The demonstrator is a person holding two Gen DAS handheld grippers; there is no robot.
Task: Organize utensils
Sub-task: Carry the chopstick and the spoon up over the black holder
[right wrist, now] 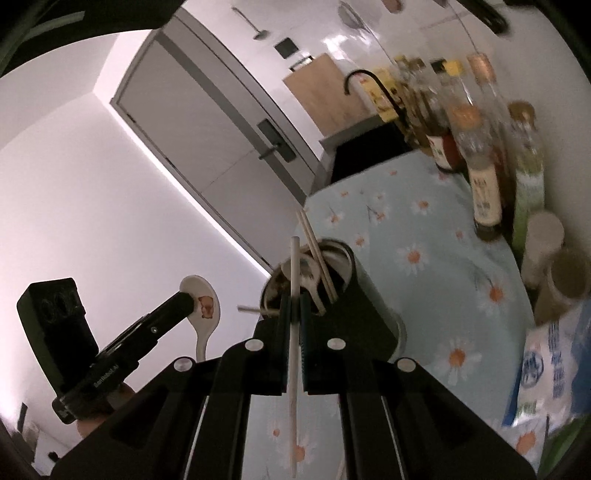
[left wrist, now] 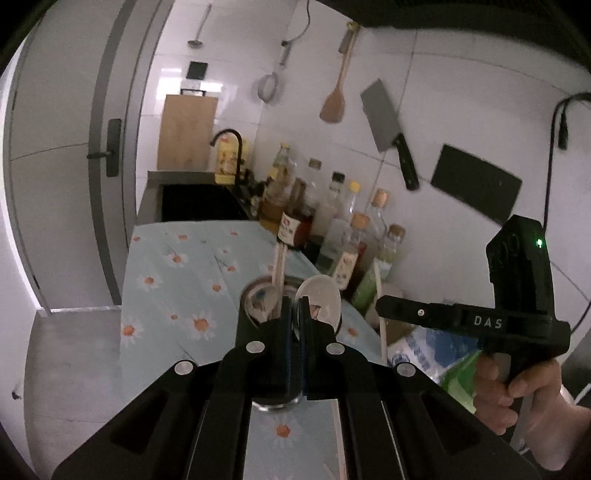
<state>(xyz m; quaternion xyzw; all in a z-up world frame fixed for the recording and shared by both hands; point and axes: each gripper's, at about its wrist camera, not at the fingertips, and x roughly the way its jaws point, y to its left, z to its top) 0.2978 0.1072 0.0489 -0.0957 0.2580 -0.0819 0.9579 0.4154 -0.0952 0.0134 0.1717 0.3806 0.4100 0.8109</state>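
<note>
Left wrist — left claw (left wrist: 295, 306) clamps spoon (left wrist: 319, 301) | right claw (right wrist: 294, 308) clamps chopstick (right wrist: 293, 332)

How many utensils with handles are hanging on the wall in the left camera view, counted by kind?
Ladle: 1
Wire strainer: 1
Wooden spatula: 1
Cleaver: 1
Total: 4
</note>
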